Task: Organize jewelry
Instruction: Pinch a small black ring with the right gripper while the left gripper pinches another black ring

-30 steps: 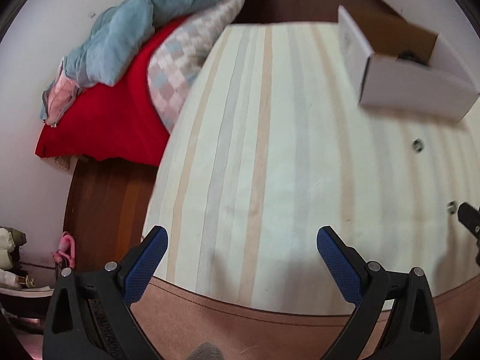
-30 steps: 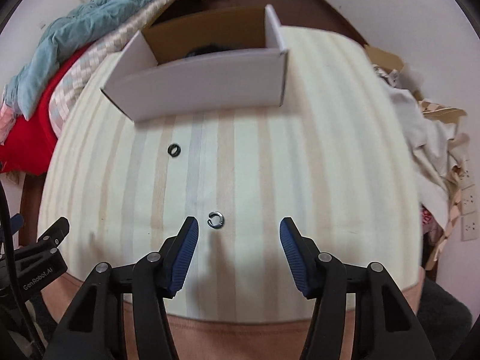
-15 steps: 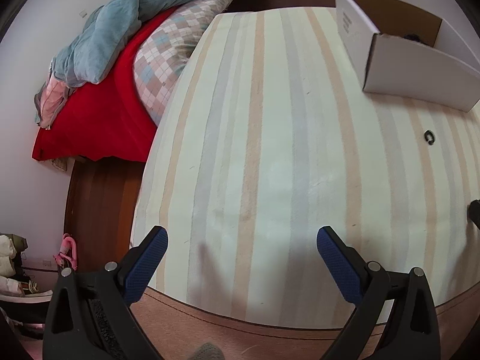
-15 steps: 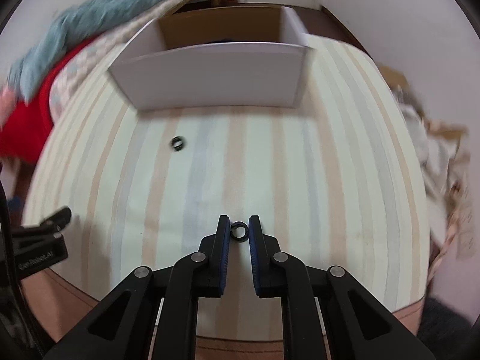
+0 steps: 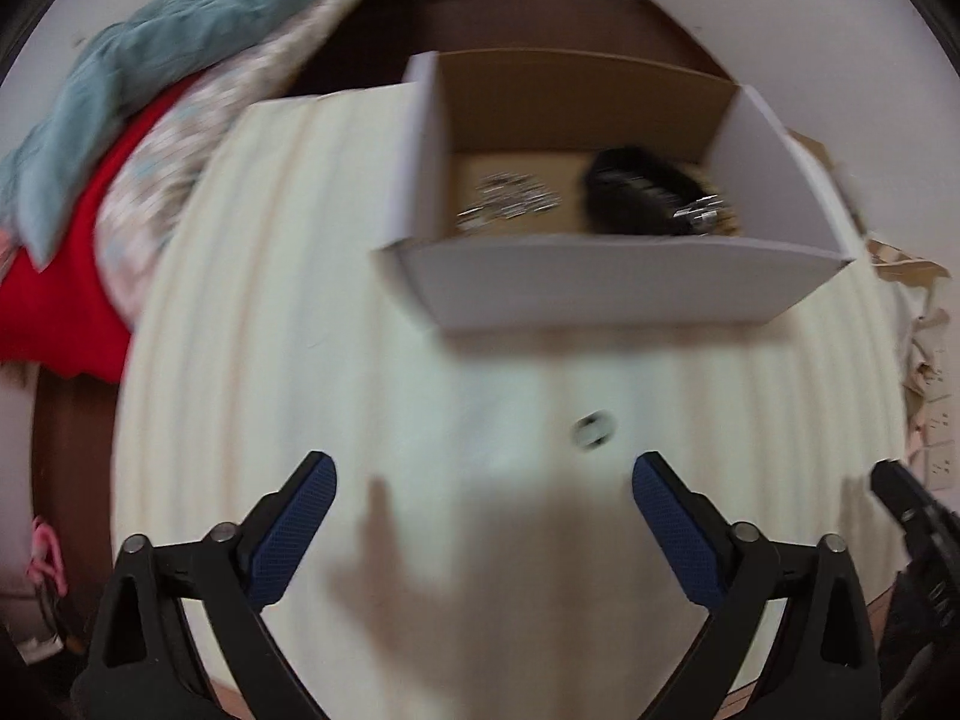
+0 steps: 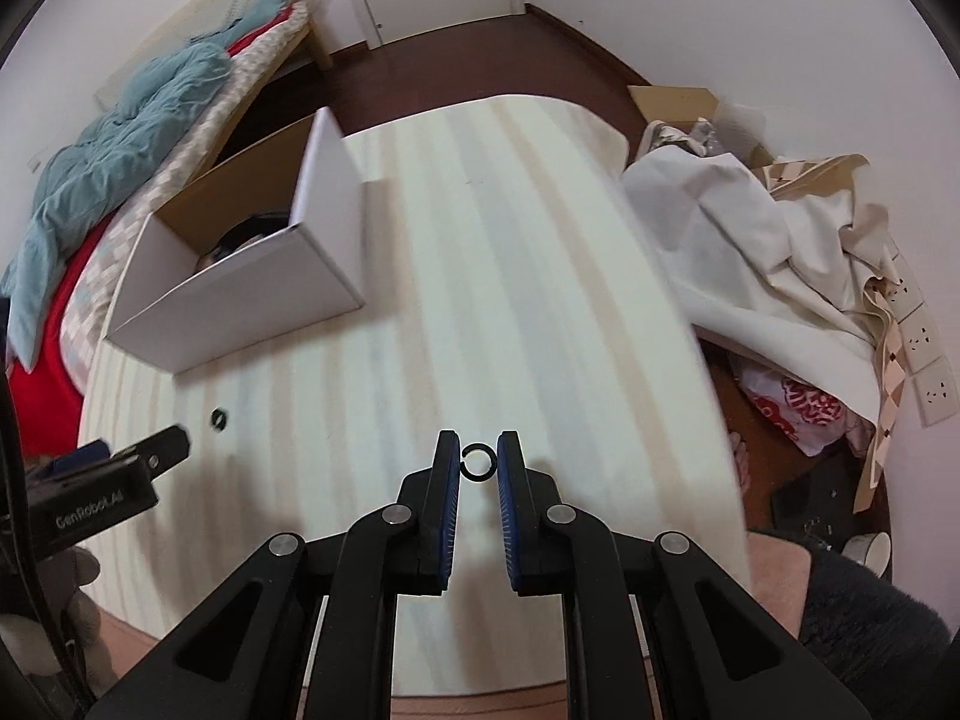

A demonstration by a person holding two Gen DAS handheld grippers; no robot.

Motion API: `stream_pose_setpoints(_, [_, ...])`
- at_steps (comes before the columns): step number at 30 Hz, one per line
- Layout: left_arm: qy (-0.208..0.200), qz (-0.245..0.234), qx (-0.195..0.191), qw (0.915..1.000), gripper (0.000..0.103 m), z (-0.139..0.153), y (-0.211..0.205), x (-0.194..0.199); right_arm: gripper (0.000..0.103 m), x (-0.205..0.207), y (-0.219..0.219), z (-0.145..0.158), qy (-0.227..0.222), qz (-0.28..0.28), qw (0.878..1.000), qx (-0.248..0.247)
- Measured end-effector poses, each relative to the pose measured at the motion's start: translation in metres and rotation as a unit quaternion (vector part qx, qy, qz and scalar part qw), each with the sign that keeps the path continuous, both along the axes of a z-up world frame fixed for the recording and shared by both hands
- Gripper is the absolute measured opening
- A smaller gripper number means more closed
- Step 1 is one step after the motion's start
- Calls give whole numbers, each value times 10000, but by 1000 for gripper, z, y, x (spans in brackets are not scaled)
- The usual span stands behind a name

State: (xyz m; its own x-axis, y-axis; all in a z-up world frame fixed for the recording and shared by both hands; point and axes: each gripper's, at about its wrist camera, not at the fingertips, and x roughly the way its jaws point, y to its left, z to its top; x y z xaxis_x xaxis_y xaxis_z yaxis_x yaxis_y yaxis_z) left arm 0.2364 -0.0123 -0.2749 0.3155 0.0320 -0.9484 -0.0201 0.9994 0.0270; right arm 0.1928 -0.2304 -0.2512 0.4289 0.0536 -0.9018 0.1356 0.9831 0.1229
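Beyond the left gripper [image 5: 483, 483], whose jaws are standing wide after just closing slightly with nothing between them, a blurred ring [image 5: 593, 429] is lying on the striped tablecloth [image 5: 270, 300] before the white box [image 5: 612, 282]. From the right wrist, the right gripper [image 6: 479, 461] is pinching a small black ring [image 6: 479, 461], another ring [image 6: 219, 419] lying near the box [image 6: 240, 294].

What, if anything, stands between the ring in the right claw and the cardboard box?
Nothing visible does: only bare striped tablecloth lies between the ring pinched in the right claw and the open-topped cardboard box.
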Motion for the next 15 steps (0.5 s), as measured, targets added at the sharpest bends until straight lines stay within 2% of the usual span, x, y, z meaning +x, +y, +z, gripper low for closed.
stream_pose_setpoints(2, [17,-128,-65,9999,85,-2,-12,7,13,3,-5,1,-8,-43,10000,-3])
stream_pose_setpoints(3, [26,-194,-76,9998,83,-3,-18,11,13,4,-7,2,-19,-62,10000,-8])
stream_pose_setpoints(4, [26,-250,-89,9996,75,-4,-21,13,13,6,-9,3,-32,-92,10000,-6])
stream_pose_setpoints(5, [44,-348,-79,9994,62,-6,-28,15,13,7,-11,3,-34,-109,9999,3])
stream_pose_setpoints(6, [76,-396,-82,9992,55,-8,-31,16,13,9,-14,3,-34,-118,9999,0])
stream_pose_setpoints(8, [176,-439,-142,9988,20,-14,-34,17,13,10,-16,4,-38,-133,9999,-9])
stream_pose_setpoints(11, [154,-429,-171,9988,10,-15,-35,16,13,13,-18,5,-46,-123,9999,-41])
stream_pose_setpoints(15, [117,-457,-204,9987,10,-14,-39,11,13,14,-22,9,-82,-131,9999,-52])
